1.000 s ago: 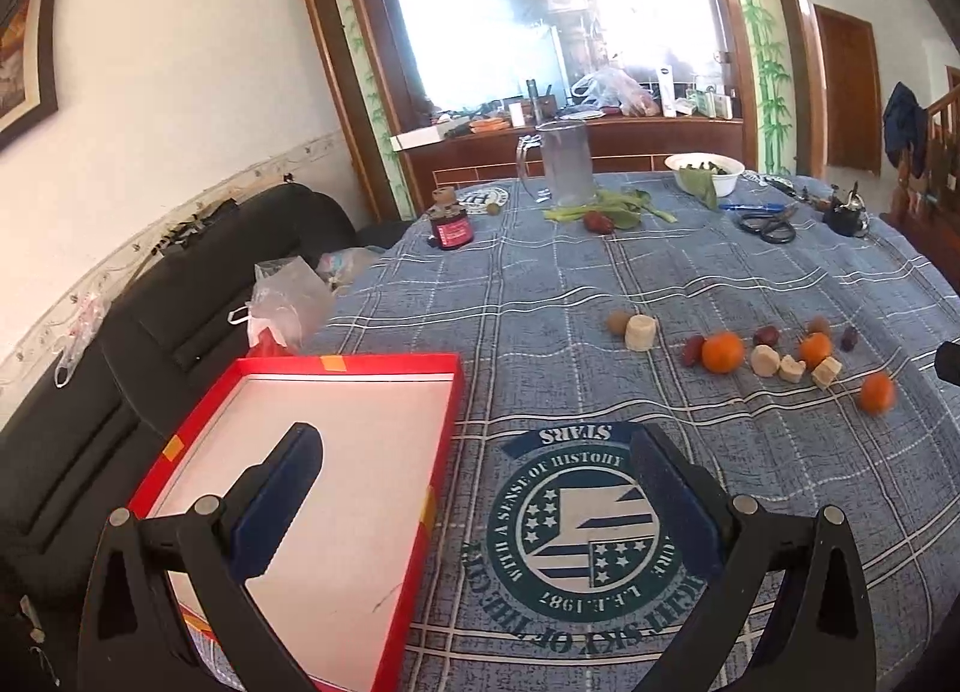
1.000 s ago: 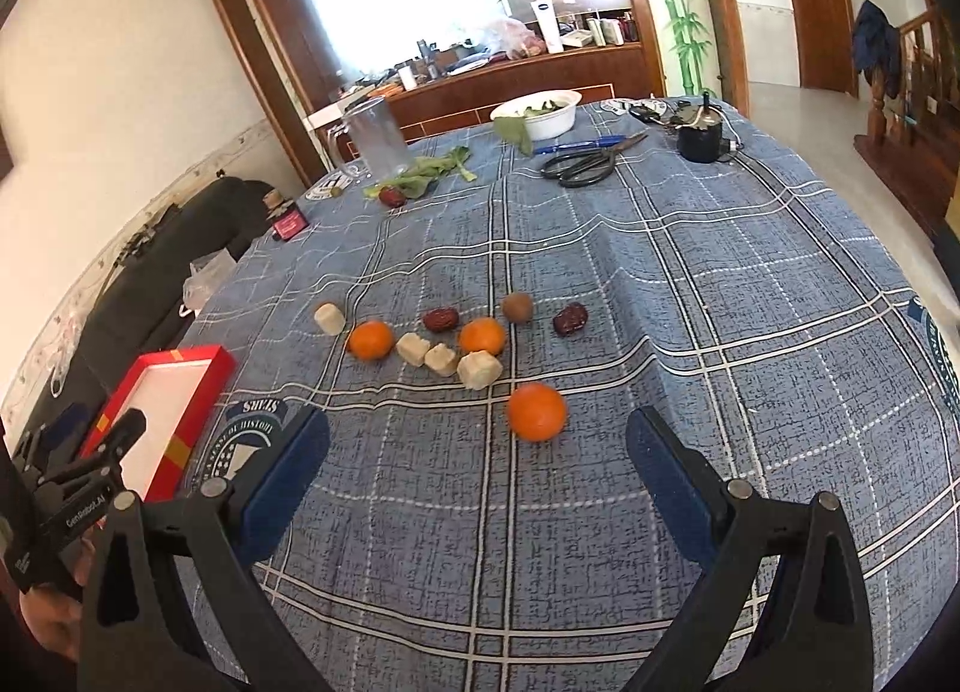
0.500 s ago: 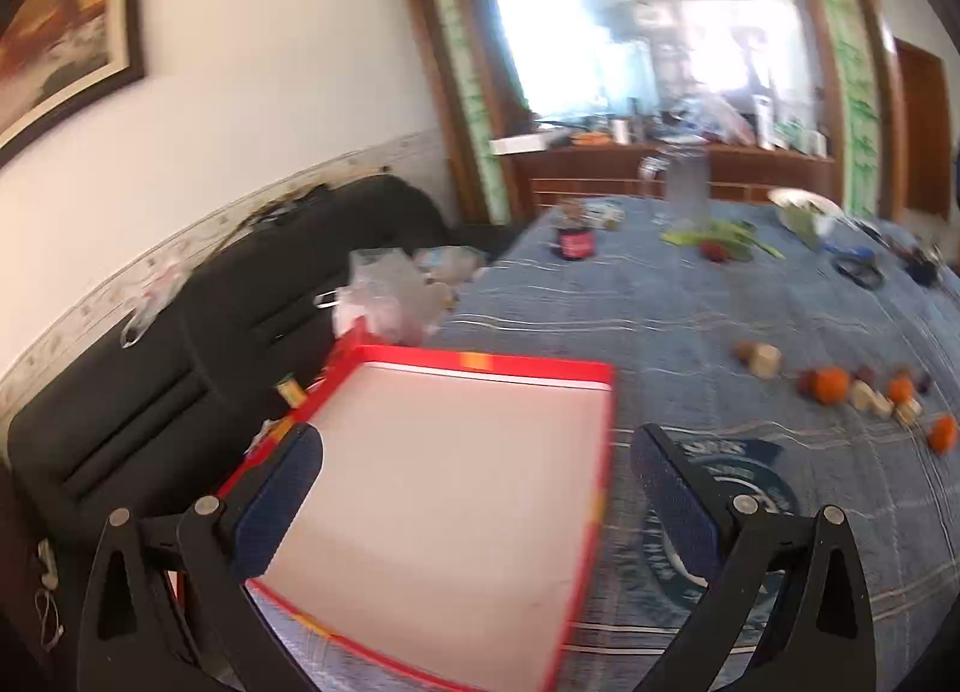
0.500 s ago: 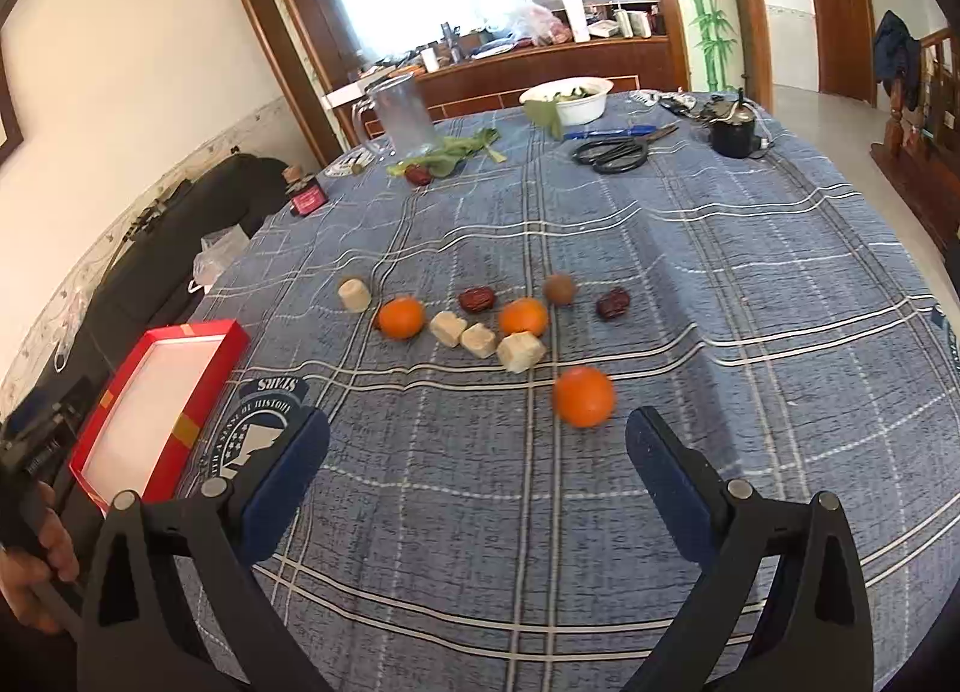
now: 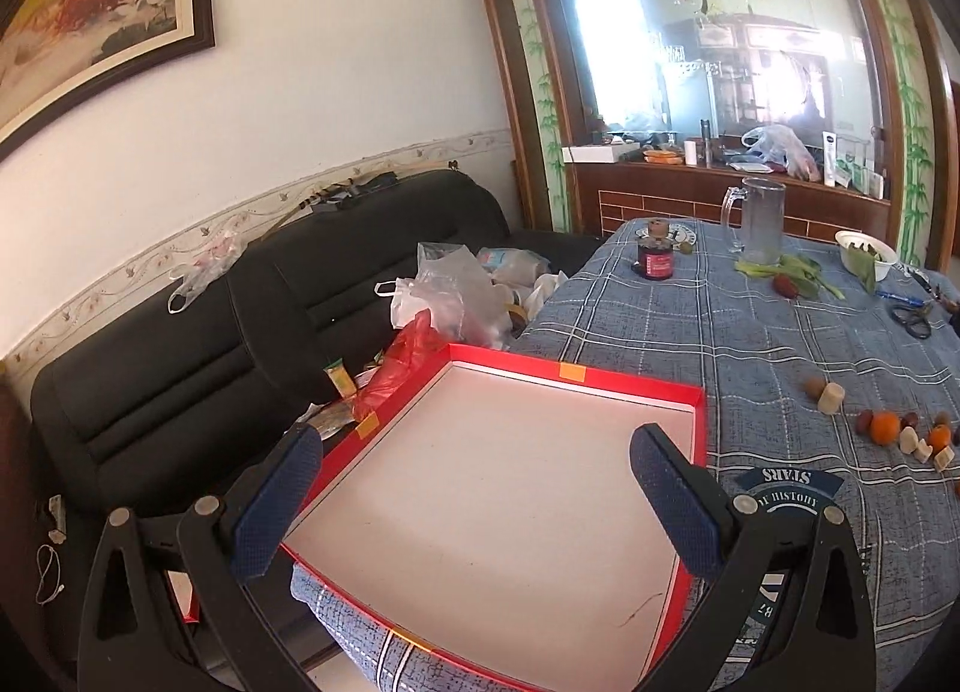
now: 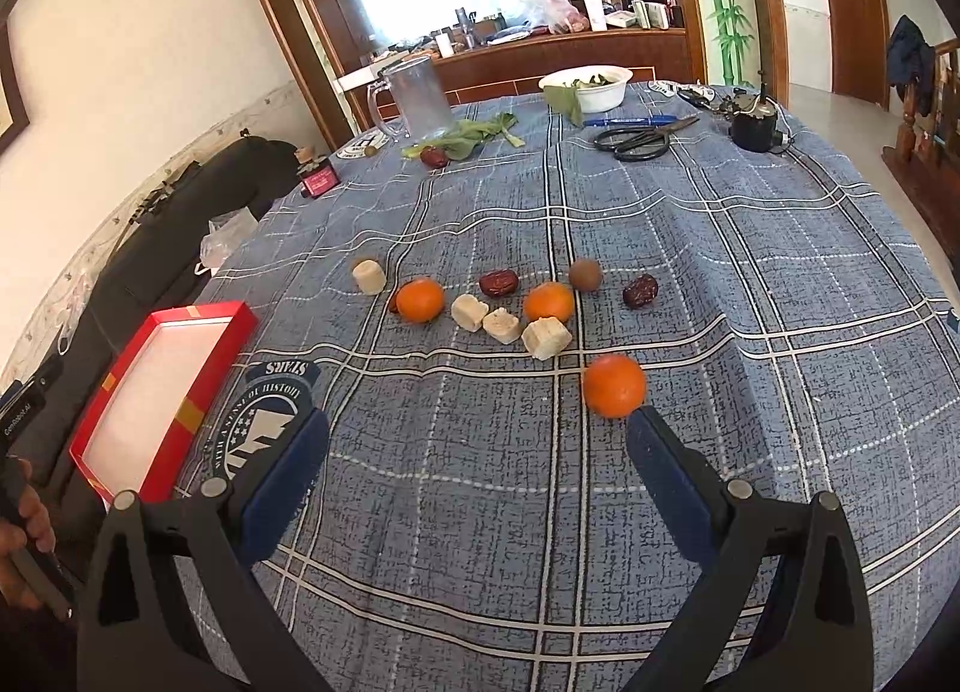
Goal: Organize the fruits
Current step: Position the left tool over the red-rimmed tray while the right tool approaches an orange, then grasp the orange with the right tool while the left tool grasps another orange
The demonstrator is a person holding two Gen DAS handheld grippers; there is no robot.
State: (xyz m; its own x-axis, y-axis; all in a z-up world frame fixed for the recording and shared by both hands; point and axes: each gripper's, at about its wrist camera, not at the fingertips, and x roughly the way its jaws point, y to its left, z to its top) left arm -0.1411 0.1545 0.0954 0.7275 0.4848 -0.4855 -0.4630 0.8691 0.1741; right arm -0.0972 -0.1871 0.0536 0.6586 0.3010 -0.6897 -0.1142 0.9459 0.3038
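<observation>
My left claw hangs spread above the red tray, which sits bare-floored at the tabletop's left edge. My right claw is spread too, its right finger just beside the nearest orange. The white bowl by the far edge holds green leaves.

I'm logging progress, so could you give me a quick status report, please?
Left gripper open above the empty red box. Right gripper open, nearest orange at its right finger. All fruit on the tablecloth. Path clear.
</observation>
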